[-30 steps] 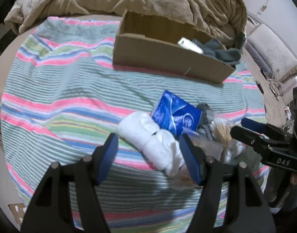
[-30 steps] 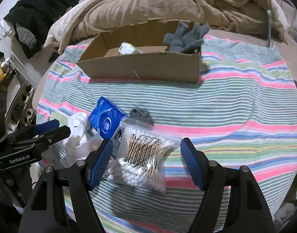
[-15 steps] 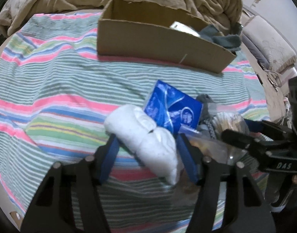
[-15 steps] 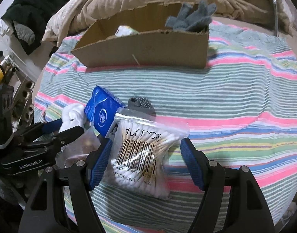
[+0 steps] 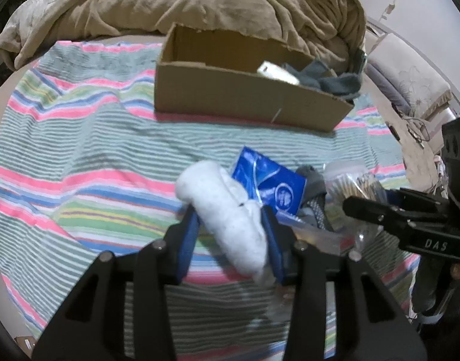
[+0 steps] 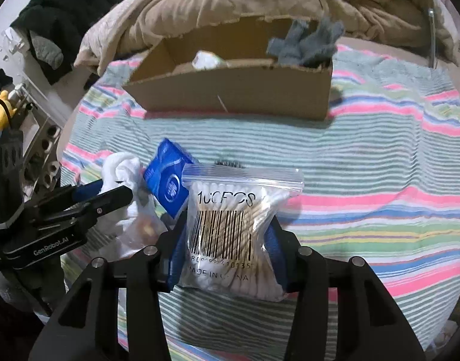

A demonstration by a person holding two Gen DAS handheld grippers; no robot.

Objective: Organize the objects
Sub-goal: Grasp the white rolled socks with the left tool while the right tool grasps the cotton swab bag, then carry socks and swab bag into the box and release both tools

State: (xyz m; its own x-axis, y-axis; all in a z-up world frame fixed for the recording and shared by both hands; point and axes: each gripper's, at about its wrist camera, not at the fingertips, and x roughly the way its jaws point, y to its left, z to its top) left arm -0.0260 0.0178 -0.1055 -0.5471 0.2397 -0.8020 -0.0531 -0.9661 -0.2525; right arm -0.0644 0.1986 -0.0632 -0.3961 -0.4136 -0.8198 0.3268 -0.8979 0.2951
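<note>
Striped towelling in pink, green and blue (image 5: 88,162) covers the bed I am working over, with a rumpled tan blanket (image 5: 199,3) heaped behind it. On the towel, in front of the blanket, sits an open cardboard box (image 5: 245,99); I can see a grey glove (image 6: 305,43) draped over its right end and a small white item (image 6: 207,60) lying inside.

My left gripper (image 5: 231,234) has just been closing and now has its blue pads pressed against both sides of a white rolled cloth (image 5: 226,210), which bulges out ahead of the fingers. Just right of the cloth lies a blue packet (image 5: 269,185), touching it, and beyond that a grey object that I cannot identify, half hidden.

My right gripper (image 6: 226,245) has also just been closing. A clear zip bag of cotton swabs (image 6: 233,219) stands between its pads, and the bag looks pinched in at the waist where the pads meet it, so I read it as clamped. The bag's top edge sits in front of the blue packet. From the right wrist camera I see the left gripper coming in from the side, its fingers around the white cloth, with a crumpled clear plastic bag (image 6: 139,228) underneath it.

Both held items are near the front of the towel, well apart from the box.
</note>
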